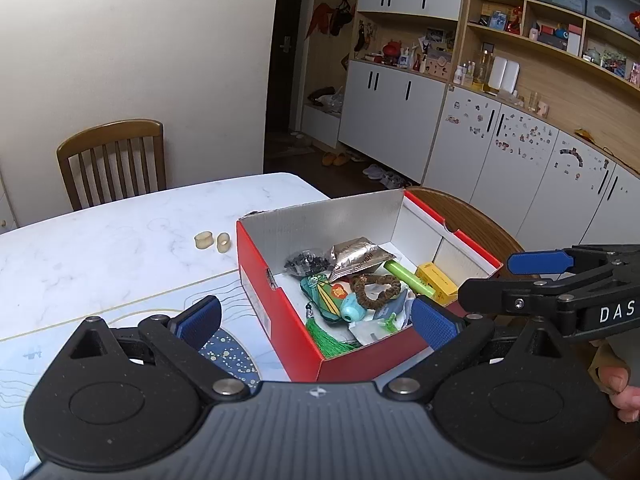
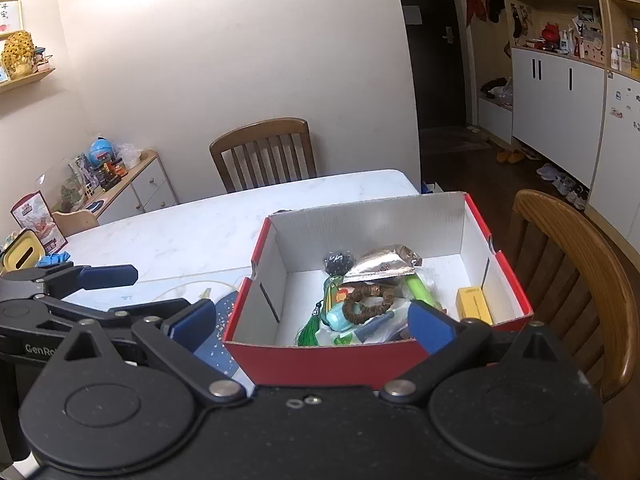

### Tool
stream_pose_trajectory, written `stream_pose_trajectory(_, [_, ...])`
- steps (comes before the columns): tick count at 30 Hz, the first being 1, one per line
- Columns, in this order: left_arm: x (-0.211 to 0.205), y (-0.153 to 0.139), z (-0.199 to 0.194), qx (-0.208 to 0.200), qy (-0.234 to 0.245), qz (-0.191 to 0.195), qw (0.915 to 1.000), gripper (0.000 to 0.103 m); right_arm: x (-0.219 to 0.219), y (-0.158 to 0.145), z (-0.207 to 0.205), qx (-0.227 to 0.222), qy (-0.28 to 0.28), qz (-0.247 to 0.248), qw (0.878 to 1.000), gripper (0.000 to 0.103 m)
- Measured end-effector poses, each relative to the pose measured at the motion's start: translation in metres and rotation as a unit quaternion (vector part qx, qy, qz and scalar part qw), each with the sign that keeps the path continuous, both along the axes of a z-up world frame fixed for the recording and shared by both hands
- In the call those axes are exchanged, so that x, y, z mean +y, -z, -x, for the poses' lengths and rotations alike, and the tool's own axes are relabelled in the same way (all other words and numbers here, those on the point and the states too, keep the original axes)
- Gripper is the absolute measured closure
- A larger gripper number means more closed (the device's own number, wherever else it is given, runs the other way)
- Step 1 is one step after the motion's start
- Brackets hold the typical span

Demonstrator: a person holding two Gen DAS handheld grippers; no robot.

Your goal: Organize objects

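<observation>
Two rubber rings point(image 1: 212, 241) on table point(image 1: 120, 248), centre-left of frame, just left of box point(image 1: 276, 312); likely light, squashy, best pinched across outer wall. Left gripper point(image 1: 316, 322) wide open, empty. Right gripper point(image 2: 312, 322) wide open, empty, low centre, over box clutter.

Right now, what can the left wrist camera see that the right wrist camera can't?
Only the left wrist view shows two small cream-coloured rings lying on the white marble table beside the box. Only the right wrist view shows a low white drawer cabinet with a blue globe on top. Both views share the red cardboard box holding a silver foil pouch, a green tube and a yellow carton, and both open grippers, left gripper and right gripper.
</observation>
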State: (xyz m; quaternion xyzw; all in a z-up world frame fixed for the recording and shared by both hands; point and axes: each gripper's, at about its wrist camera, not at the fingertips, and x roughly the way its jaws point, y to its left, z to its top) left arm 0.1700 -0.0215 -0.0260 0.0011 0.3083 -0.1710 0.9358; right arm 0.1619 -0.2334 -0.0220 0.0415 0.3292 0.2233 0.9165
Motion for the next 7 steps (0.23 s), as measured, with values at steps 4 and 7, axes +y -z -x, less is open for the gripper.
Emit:
stream_pose_trajectory(4, [0.0040, 0.0000, -0.0004, 0.000, -0.002, 0.002, 1.0000, 0.001, 0.0028, 0.0012, 0.0016, 0.002, 0.002, 0.001, 1.000, 0.001])
stream_pose_trajectory(7, [0.0085, 0.0005, 0.0001, 0.000, -0.001, 0.004, 1.0000, 0.001, 0.0057, 0.0019, 0.0027, 0.004, 0.002, 0.001, 1.000, 0.001])
